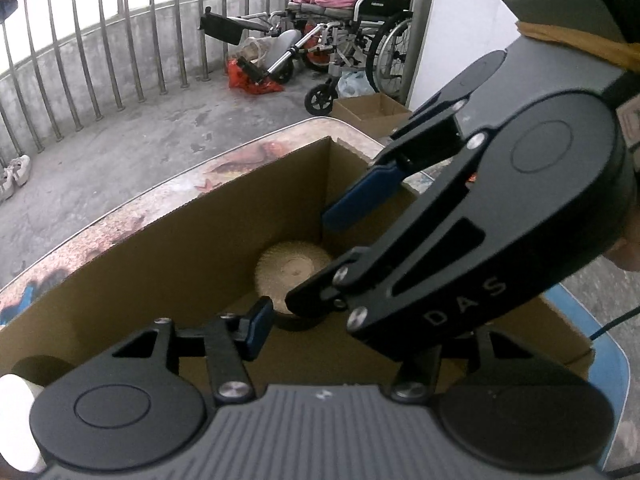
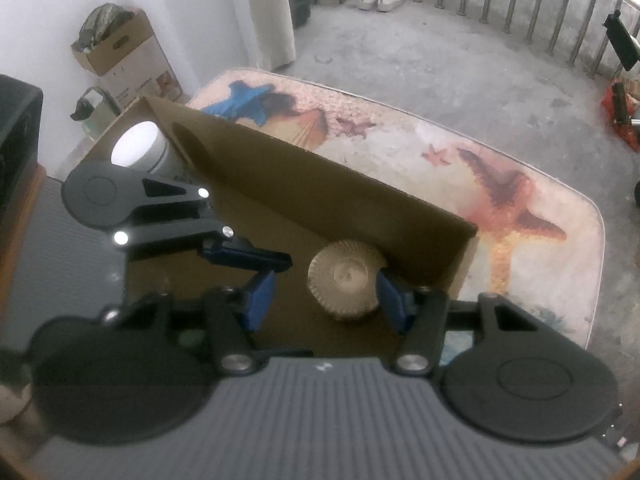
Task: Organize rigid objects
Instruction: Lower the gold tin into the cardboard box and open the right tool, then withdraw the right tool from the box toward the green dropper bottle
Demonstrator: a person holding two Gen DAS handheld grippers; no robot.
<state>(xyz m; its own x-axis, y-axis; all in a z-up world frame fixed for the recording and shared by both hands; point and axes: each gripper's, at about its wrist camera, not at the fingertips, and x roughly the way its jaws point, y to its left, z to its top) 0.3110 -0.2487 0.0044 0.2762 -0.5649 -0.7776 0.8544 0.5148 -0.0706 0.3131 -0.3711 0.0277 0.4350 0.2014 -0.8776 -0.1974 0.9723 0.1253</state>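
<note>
Left wrist view: grey ribbed gripper body fills the bottom edge. Left gripper (image 1: pixel 340 320) points down into an open cardboard box (image 1: pixel 168 248); only its left blue finger (image 1: pixel 258 326) is visible, the right one is hidden behind the right gripper, so I can't tell from here how far apart they stand. Right gripper (image 1: pixel 320 256) crosses in from the right, one blue pad up by the box corner, the other jaw low over the round tan ridged object (image 1: pixel 284 268) on the box floor at the far corner. Contact can't be judged from here. White cylinder (image 1: pixel 16 420) at lower left edge. Box sits on a printed table top (image 1: pixel 160 200). Behind: railing (image 1: pixel 100 40), wheelchair (image 1: pixel 352 32).

Right wrist view: same ribbed body closest. Right gripper (image 2: pixel 326 296) fingers apart, straddling the ridged object (image 2: pixel 346 282); right pad (image 2: pixel 390 296) touching or just beside its edge, left pad (image 2: pixel 260 298) clear of it. Not clamped. Object lies on box (image 2: pixel 320 192) floor near the far wall and right end. Left gripper (image 2: pixel 256 260) comes in from the left; its fingers overlap here, gap unreadable, nothing seen between them. White cylinder (image 2: pixel 140 148) at the box's far left end. Starfish-print table (image 2: pixel 520 208) beyond.
</note>
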